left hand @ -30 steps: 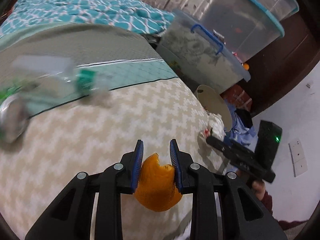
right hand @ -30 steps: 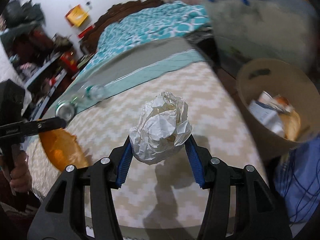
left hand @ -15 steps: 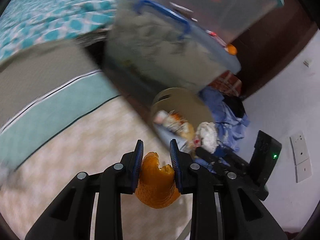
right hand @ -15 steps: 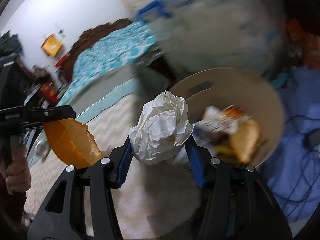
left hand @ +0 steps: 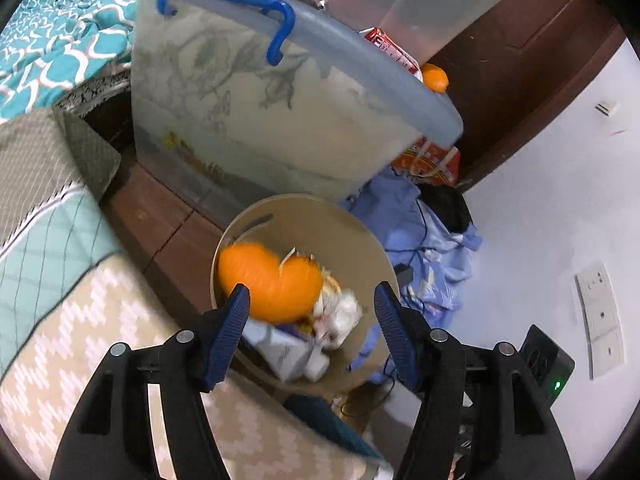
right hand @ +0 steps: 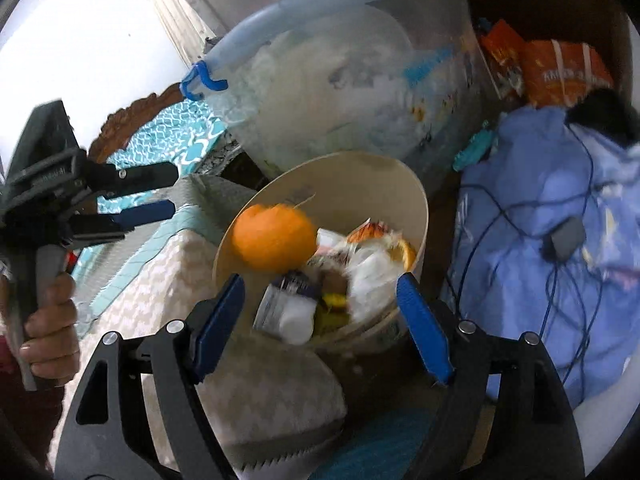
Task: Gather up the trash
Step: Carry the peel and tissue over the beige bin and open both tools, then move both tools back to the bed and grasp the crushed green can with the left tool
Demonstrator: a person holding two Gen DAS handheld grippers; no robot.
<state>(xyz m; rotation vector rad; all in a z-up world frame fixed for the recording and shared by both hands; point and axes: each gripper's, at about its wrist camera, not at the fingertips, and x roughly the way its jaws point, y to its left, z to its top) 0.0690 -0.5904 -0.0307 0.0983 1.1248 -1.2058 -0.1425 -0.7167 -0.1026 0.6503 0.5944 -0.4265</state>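
Over the beige waste bin [left hand: 362, 236] beside the bed's corner, my left gripper [left hand: 312, 326] and right gripper [right hand: 320, 320] both stand wide apart, holding nothing. An orange peel [right hand: 274, 238] hangs blurred at the bin's near rim, above crumpled paper [right hand: 372, 276] and wrappers inside.

Counted: one round beige plastic bin [left hand: 362, 232], one orange peel piece [left hand: 272, 280], two translucent plastic storage tubs [left hand: 280, 112], two black two-finger grippers [right hand: 320, 316].
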